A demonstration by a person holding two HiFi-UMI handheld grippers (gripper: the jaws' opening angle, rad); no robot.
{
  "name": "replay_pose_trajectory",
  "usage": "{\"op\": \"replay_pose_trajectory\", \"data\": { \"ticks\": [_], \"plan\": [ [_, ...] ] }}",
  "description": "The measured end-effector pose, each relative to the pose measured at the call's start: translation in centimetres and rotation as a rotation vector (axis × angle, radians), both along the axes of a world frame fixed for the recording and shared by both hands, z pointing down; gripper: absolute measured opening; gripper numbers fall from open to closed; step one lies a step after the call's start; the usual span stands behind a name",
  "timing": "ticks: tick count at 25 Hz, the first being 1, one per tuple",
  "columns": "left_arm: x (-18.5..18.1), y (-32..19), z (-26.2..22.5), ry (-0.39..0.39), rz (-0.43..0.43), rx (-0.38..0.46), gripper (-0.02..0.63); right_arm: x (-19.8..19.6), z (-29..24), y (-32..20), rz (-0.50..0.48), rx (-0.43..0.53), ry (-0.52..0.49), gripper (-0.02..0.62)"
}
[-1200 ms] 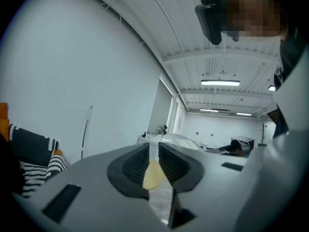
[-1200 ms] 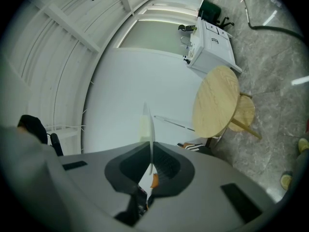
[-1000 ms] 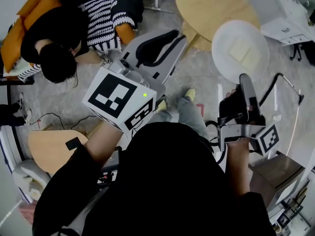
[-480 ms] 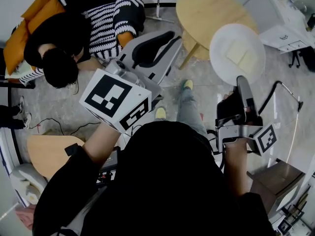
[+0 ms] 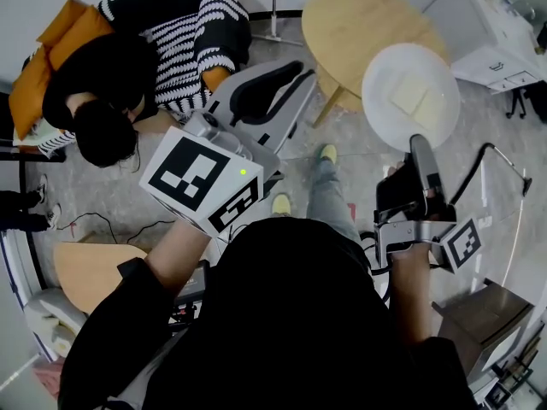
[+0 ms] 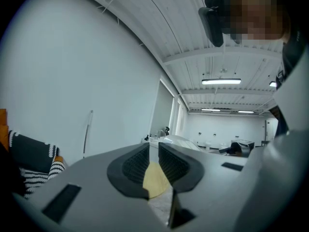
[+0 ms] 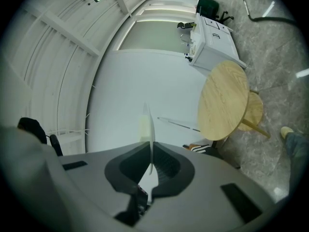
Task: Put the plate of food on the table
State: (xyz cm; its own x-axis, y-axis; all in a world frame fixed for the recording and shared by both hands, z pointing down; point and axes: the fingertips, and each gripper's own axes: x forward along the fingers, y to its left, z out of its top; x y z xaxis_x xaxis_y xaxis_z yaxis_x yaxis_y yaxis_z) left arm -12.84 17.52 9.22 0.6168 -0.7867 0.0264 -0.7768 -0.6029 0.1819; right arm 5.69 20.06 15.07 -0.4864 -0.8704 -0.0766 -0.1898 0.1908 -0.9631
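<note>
Your right gripper (image 5: 419, 143) pinches the rim of a white plate (image 5: 385, 75), its jaws pressed onto the thin edge (the right gripper view shows the plate edge-on (image 7: 150, 129)). Pale flat slices of food (image 5: 412, 94) lie on it. The plate hangs at the near right edge of the round wooden table (image 5: 359, 15). Left of the table, your left gripper (image 5: 278, 79) is narrowly spread with nothing between its jaws. Further left of the table sits a person in a striped sweater (image 5: 171, 24).

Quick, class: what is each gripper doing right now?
Left gripper: jaws slightly apart, nothing between them.
Right gripper: shut on the rim of the white plate.
</note>
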Motion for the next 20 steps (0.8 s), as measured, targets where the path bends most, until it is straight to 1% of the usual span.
{"op": "replay_pose_trajectory", "data": {
  "ticks": [5, 10, 12, 16, 18, 20],
  "plan": [
    [0.3, -0.4, 0.5, -0.003, 0.017, -0.013, 0.069, 0.6, 0.4, 0.1, 0.023, -0.005, 0.003, 0.018],
    [0.5, -0.3, 0.3, -0.008, 0.026, -0.024, 0.069, 0.6, 0.7, 0.3, 0.025, -0.025, 0.004, 0.018],
    [1.0, -2.2, 0.9, -0.013, 0.031, -0.034, 0.069, 1.0, 1.4, -1.4, 0.025, -0.039, -0.003, 0.018],
    [2.7, -8.7, 3.4, -0.012, 0.035, -0.090, 0.069, 2.4, 3.3, -7.3, 0.019, -0.085, -0.011, 0.017],
    [3.0, -9.5, 3.5, -0.011, 0.033, -0.097, 0.069, 2.5, 3.2, -8.1, 0.013, -0.081, -0.013, 0.017],
    [2.9, -9.1, 3.3, -0.011, 0.026, -0.100, 0.069, 2.3, 3.0, -7.8, 0.007, -0.074, -0.014, 0.017]
  ]
}}
